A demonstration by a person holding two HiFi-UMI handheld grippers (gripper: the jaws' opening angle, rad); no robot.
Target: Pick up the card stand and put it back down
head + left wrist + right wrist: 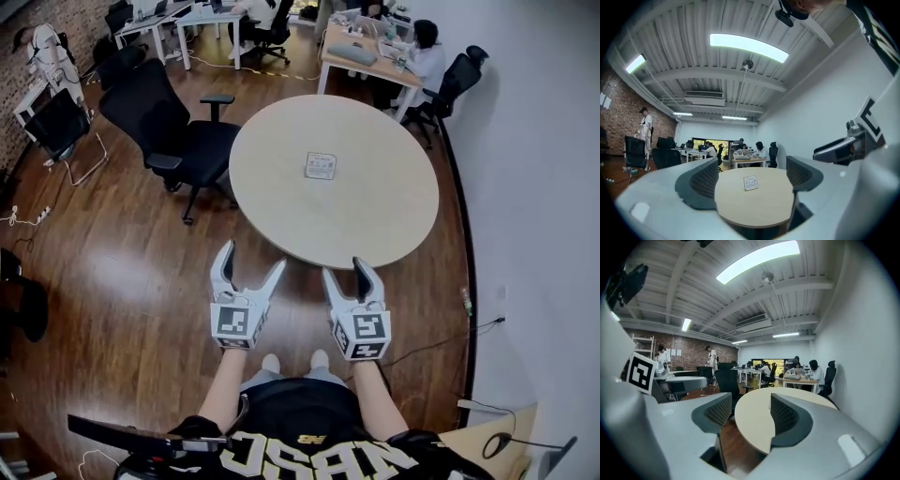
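Observation:
The card stand [321,166] is a small white upright card near the middle of a round beige table [281,197]. In the left gripper view the card stand [750,183] shows far ahead, framed between the two jaws. My left gripper [251,261] hangs over the wood floor short of the table's near edge, open with nothing in it. My right gripper [347,272] is beside it, at the table's near rim, also open with nothing in it. In the right gripper view the right gripper [750,413] points at the table's near left edge [754,427].
A black office chair [178,141] stands close to the table's left side. Another black chair [455,84] is at the far right. A white wall [534,187] runs along the right. Desks with seated people [375,56] fill the back of the room.

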